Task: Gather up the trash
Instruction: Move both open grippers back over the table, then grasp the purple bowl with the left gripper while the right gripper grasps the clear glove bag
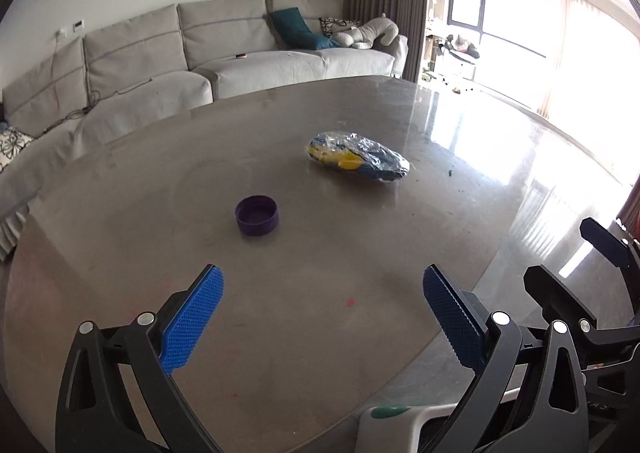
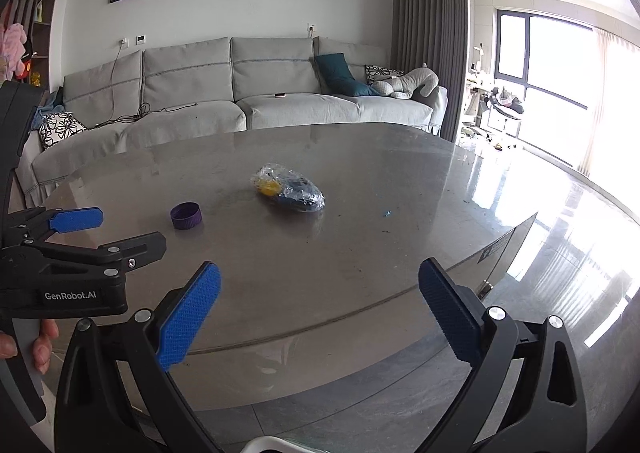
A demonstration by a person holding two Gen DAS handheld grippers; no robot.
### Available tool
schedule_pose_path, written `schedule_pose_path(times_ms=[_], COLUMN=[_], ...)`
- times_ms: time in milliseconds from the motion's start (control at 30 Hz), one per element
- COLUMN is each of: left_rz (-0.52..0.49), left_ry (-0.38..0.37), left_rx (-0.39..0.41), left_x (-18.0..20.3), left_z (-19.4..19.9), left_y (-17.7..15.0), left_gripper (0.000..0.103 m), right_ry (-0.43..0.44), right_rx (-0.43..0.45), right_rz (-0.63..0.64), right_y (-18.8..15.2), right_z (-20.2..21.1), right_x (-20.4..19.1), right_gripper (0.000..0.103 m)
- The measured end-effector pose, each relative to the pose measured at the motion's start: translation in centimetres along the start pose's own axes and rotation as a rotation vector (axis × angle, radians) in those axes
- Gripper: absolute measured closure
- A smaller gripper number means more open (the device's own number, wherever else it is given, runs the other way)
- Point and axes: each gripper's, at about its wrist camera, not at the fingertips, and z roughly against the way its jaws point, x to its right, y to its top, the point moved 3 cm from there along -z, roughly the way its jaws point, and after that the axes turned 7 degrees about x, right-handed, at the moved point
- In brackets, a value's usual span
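A purple bottle cap [image 1: 257,215] lies open side up on the round grey table [image 1: 160,181]; it also shows in the right wrist view [image 2: 186,216]. A crumpled clear plastic wrapper with yellow and blue inside [image 1: 358,157] lies further back, also seen in the right wrist view [image 2: 289,193]. My left gripper [image 1: 323,285] is open and empty above the table's near part, short of the cap. My right gripper [image 2: 320,285] is open and empty near the table's front edge. The left gripper [image 2: 120,231] shows at the left of the right wrist view.
A grey sofa [image 2: 240,93] with cushions and a plush toy [image 2: 408,83] stands behind the table. A white and green object [image 1: 396,419] sits below the table's front edge. Glossy floor and bright windows [image 2: 552,65] lie to the right.
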Motion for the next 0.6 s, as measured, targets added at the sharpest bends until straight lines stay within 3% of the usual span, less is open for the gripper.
schedule_pose_path(times_ms=[200, 600], left_rz=[-0.008, 0.042], left_ry=[0.035, 0.052], left_rx=[-0.037, -0.127], left_x=[-1.5, -4.7], left_z=[-5.1, -12.5], left_y=[1.7, 3.7], left_gripper=[0.005, 0.005], right_ry=[0.016, 0.056], right_rx=[-0.015, -0.071], right_rz=[0.025, -0.056], right_y=[1.7, 3.1], right_z=[-6.2, -14.9], right_x=[-0.5, -1.1], right_gripper=[0.004, 0.004])
